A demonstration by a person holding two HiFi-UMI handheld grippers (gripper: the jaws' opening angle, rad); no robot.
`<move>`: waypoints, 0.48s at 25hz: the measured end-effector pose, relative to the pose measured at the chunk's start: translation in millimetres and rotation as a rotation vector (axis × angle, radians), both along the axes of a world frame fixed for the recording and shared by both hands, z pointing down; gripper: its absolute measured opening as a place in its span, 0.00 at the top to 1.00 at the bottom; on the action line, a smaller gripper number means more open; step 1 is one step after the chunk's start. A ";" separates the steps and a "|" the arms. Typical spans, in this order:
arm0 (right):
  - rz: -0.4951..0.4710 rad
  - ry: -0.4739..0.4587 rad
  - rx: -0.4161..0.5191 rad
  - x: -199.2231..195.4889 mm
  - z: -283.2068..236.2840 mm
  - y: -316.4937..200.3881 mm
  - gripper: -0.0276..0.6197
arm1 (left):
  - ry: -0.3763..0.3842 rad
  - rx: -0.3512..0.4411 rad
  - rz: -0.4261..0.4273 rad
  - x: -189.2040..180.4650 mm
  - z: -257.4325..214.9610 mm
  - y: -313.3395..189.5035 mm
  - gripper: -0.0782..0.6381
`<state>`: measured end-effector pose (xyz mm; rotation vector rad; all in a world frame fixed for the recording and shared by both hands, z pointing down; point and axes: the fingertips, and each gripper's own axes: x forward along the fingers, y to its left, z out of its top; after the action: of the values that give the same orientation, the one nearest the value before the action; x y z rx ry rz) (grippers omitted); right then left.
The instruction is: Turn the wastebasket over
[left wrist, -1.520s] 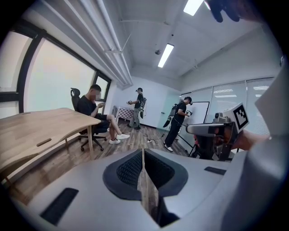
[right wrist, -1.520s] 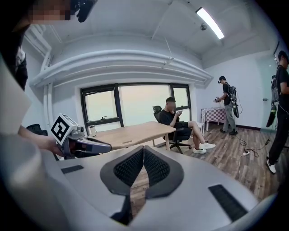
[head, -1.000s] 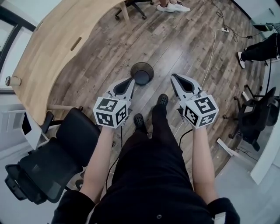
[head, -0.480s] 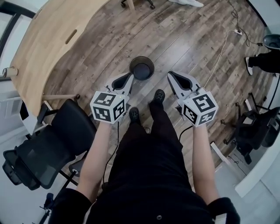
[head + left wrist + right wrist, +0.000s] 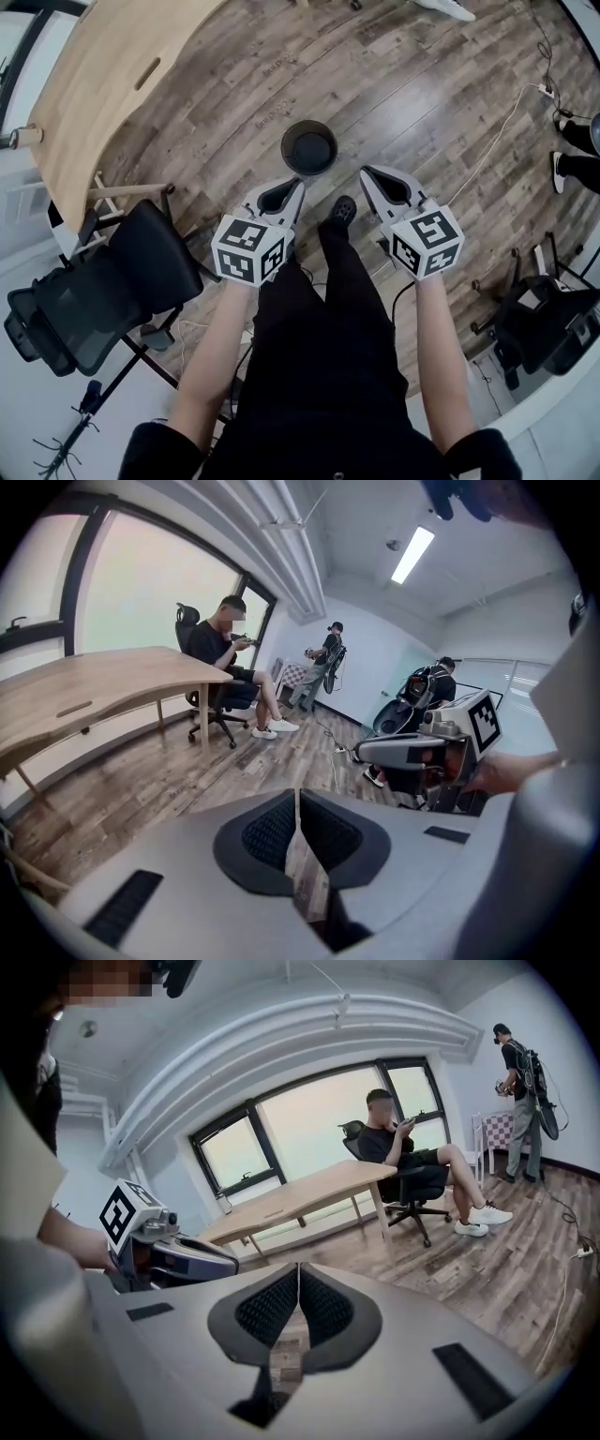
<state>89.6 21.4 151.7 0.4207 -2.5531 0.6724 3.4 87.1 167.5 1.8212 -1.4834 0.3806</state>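
Observation:
A round black mesh wastebasket stands upright on the wood floor, its open mouth facing up, seen only in the head view. My left gripper is shut and empty, its tips just below and left of the basket, apart from it. My right gripper is shut and empty too, to the basket's lower right. In the left gripper view the jaws meet with nothing between them and the right gripper shows at the right. The right gripper view shows closed jaws and the left gripper at the left.
A curved wooden desk runs along the upper left. A black office chair stands at the left, another chair at the right. A white cable trails over the floor. A seated person and standing people are across the room.
Both grippers have sunk and moved closer to the wastebasket, staying shut. The view has shifted, so the basket sits nearer the grippers' tips than before.

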 end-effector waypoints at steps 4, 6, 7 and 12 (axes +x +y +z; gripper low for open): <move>-0.035 0.015 -0.030 -2.5 33.2 -2.0 0.91 | 0.007 -0.019 -0.007 11.4 22.2 -10.9 0.85; -0.049 0.019 -0.046 -7.7 54.9 -1.2 0.91 | -0.004 -0.037 -0.004 11.0 41.4 -16.4 0.85; -0.055 0.022 -0.051 -10.4 66.3 0.0 0.91 | -0.013 -0.044 0.001 10.4 52.0 -18.9 0.85; -0.067 0.032 -0.075 -17.0 119.8 3.9 0.91 | -0.014 -0.060 0.006 15.3 98.6 -28.5 0.85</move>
<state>72.7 25.3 271.5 0.3164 -2.4907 0.7284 18.7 58.6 266.1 1.7791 -1.4614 0.4373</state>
